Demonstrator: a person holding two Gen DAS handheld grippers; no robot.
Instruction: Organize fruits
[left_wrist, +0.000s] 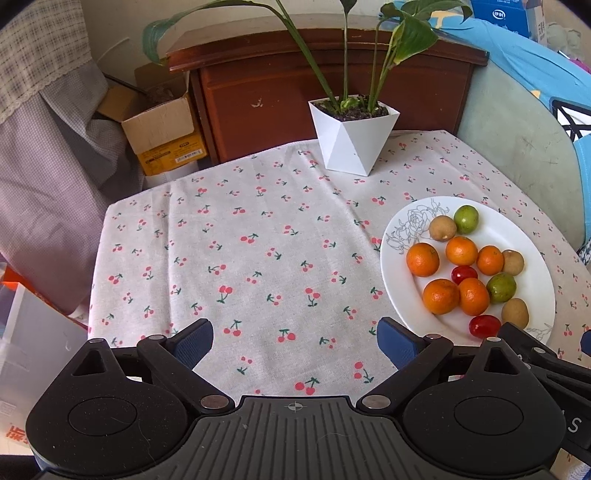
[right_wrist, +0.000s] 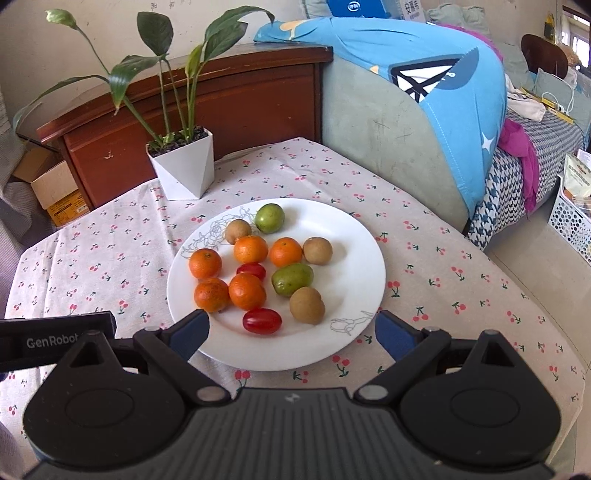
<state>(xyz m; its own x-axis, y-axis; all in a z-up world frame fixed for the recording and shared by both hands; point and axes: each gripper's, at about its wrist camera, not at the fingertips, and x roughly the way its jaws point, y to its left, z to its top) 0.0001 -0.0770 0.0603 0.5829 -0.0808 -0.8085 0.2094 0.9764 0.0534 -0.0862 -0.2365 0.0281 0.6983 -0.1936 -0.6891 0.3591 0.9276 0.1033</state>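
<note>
Both sets of jaws spread wide and empty: right gripper (right_wrist: 291, 334) hanging over the near rim of the white plate (right_wrist: 354, 258), left gripper (left_wrist: 295, 343) over bare cherry-print tablecloth (left_wrist: 240, 240) to the left of that plate.

All fruit piled on the plate at the right half of the table: five mandarins (right_wrist: 247, 291) bunched toward the left side, two green round fruits (right_wrist: 292, 279), three brown kiwi-like fruits (right_wrist: 307, 305), two red cherry tomatoes (right_wrist: 262, 321), the nearer tomato just ahead of the right fingertips. Several pieces touching or nearly so, notably the two near mandarins and the far tomato wedged among the oranges.

Likely trouble, judged from this layout:
- Round fruit on a shallow, smooth plate: a nudge from one finger during a descent probably enough to send a neighbour rolling off the rim and across the cloth, perhaps off the table edge on the right.
- Too firm a squeeze on a cherry tomato: split skin.
- Wide jaws dropped into the tight mandarin cluster: two pieces caught at once, or one pushed aside.
- Pressing down on the plate's near rim: tipping or sliding on the loose cloth.
- Far left, white faceted planter (right_wrist: 183, 168) with long leaves, well apart from the plate; little risk unless a reach goes far.
</note>
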